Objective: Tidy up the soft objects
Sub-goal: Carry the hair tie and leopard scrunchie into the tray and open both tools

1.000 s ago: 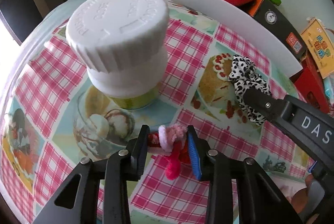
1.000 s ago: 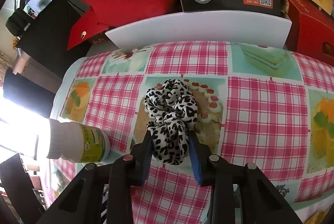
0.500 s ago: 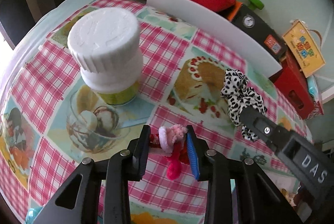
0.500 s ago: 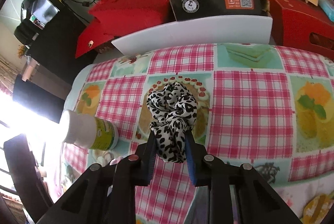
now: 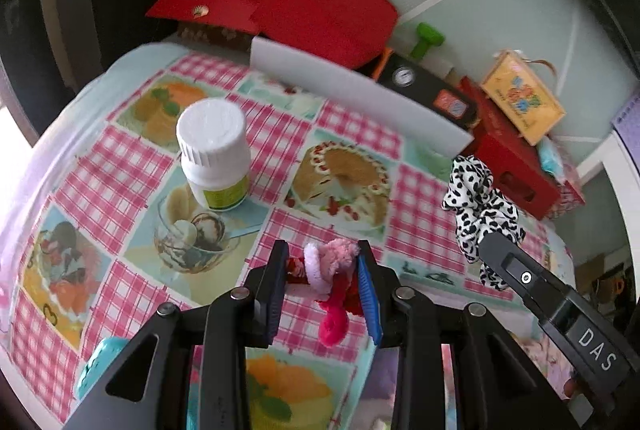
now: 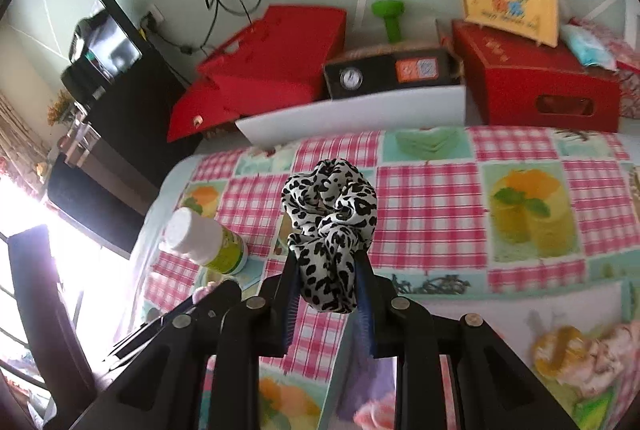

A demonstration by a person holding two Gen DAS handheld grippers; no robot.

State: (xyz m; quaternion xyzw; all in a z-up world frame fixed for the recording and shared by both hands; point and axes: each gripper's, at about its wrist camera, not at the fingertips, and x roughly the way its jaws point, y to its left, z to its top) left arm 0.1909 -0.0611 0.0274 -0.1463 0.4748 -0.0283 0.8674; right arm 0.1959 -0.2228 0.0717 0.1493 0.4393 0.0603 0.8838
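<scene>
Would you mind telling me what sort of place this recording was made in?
Most likely a lived-in home room: a table under a checked food-print tablecloth, red gift boxes and a green dumbbell stacked against the wall, and a television nearby.

Bright light pours in from the left and washes that side out white. The edges bend round and go dark. Near parts look a bit blurry.
</scene>
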